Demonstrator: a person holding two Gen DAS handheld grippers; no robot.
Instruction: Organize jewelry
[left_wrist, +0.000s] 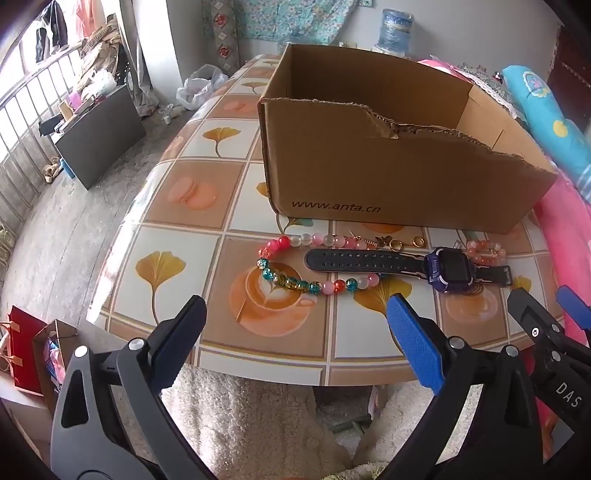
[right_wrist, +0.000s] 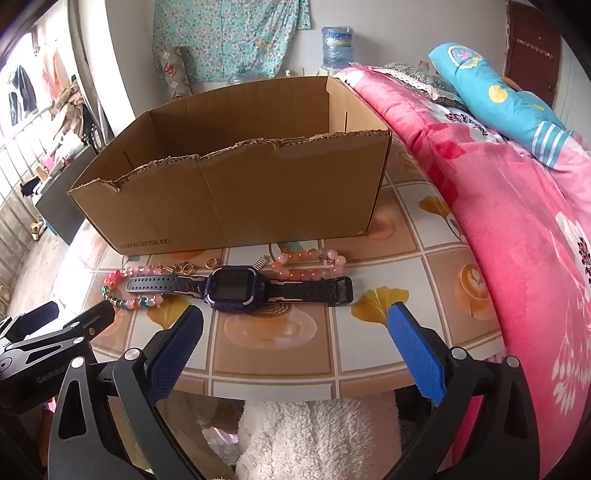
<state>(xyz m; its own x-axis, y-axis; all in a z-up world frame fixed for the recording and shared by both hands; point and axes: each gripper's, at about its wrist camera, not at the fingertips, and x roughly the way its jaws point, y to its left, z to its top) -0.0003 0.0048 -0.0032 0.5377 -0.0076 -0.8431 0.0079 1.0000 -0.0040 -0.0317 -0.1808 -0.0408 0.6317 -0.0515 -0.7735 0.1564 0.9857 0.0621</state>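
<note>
Watch: the watch (right_wrist: 236, 287) lies flat just ahead of my right gripper (right_wrist: 295, 325), purple case up and dark perforated strap stretched sideways; I judge it light, the strap rubbery and bendy, the case hard, so I would pinch across the case or the strap right beside it
Long bead string: the multicoloured bead string (left_wrist: 295, 282) loops ahead of my left gripper (left_wrist: 295, 317), one run passing under the watch strap; round glassy beads in pink, red, teal and amber, likely slick and floppy, so I would take one bead squarely and expect the rest to trail
Orange bracelet: the orange bead bracelet (right_wrist: 310, 266) sits beyond the watch on the right gripper's far side, touching or almost touching the strap; smooth translucent beads, probably on elastic, easy to pinch across the loop
Small gold pieces: the gold rings and clasps (left_wrist: 400, 242) lie between the beads and the box; tiny, hard, thin metal, the hardest to catch, and I cannot tell each one apart
Box: the cardboard box (left_wrist: 388, 173) stands beyond everything, open-topped with a torn corrugated rim, stiff and matte; nothing shows inside it from here
Table: the tabletop (left_wrist: 177, 258) is glossy, printed with tiles, leaves and coffee cups, so the beads could roll or slide
Left gripper: spread wide, blue ribbed pads apart, holding nothing, at the near table edge
Right gripper: spread wide as well, empty, short of the watch
Beside: a pink blanket (right_wrist: 517, 229) lies to the right gripper's right, plush and soft
</note>
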